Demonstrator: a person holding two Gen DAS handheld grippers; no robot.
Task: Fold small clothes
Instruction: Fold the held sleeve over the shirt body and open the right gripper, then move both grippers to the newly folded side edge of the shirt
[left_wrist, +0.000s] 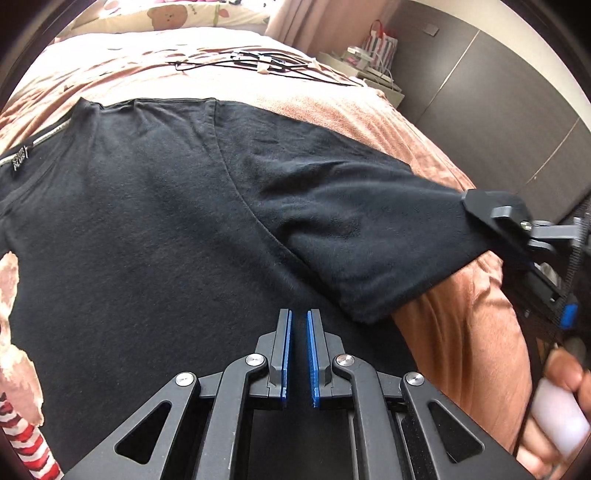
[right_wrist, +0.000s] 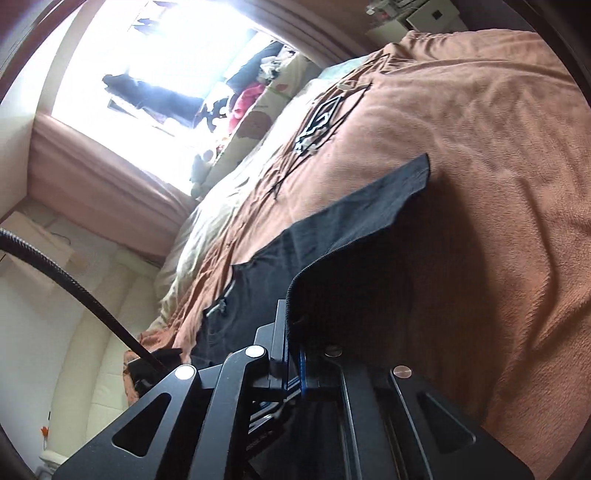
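Right gripper (left_wrist: 480, 206) was clamped on the cuff of the sleeve (left_wrist: 369, 236), whose long axis ran from it toward the black T-shirt (left_wrist: 166, 221) body on the bed (left_wrist: 461, 332); left gripper (left_wrist: 299, 321), slightly parted and empty, hovered over the body.

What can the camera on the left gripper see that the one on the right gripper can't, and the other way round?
Only the left wrist view shows the black T-shirt's body spread flat, its neck label, the left gripper with its fingers slightly apart, and the right gripper from outside, clamped on the sleeve.

Only the right wrist view shows the bright window and the sleeve edge caught between the fingers.

Both show the T-shirt, the orange blanket and black clothes hangers.
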